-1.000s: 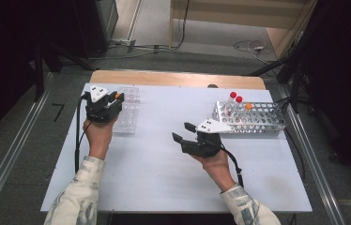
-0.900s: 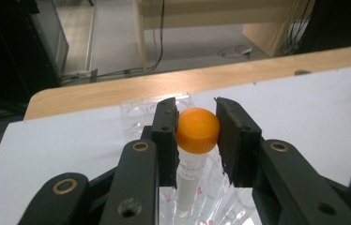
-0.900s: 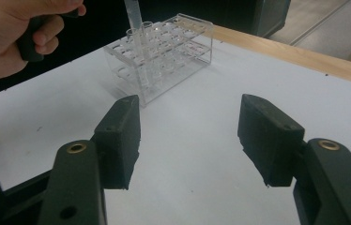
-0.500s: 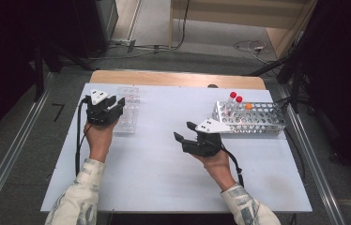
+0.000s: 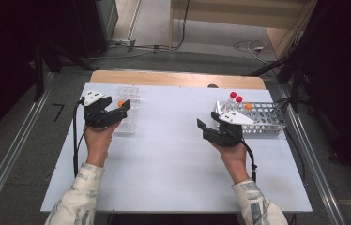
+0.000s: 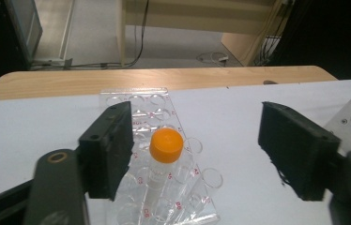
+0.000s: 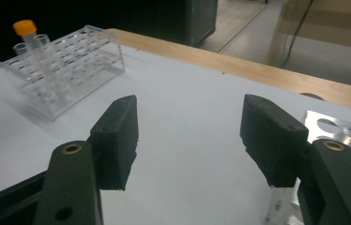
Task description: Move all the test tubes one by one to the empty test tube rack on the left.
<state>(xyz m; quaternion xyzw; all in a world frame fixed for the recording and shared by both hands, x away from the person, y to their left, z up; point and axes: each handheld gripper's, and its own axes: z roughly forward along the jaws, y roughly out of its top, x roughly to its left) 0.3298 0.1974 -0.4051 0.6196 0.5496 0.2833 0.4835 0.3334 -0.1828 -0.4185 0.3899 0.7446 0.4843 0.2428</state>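
From the high view, the white table (image 5: pixel 173 164) has a clear plastic tube rack (image 5: pixel 127 112) on its left side and a grey metal perforated tube rack (image 5: pixel 263 117) on the right. The left gripper (image 5: pixel 119 110) sits right at the clear rack, with an orange-capped clear tube (image 5: pixel 121 103) showing between its jaws. The right gripper (image 5: pixel 206 127) hovers just beside the near-left corner of the metal rack, which holds two red-capped tubes (image 5: pixel 235 98) and another orange-capped one (image 5: pixel 248 106).

Left gripper view: the jaws have just been opening and now stand wide apart, released. The orange-capped tube (image 6: pixel 165 154) stands upright in a hole of the clear rack (image 6: pixel 164 187), between the two pads but closer to the left one, touching neither.

Right gripper view: the jaws are spread with just bare white table (image 7: pixel 187 140) between them, holding nothing. Farther off is the clear rack (image 7: pixel 65 65) with the orange-capped tube (image 7: pixel 30 40) standing in it, and a corner of the metal rack (image 7: pixel 338 129) peeks in behind the right jaw.
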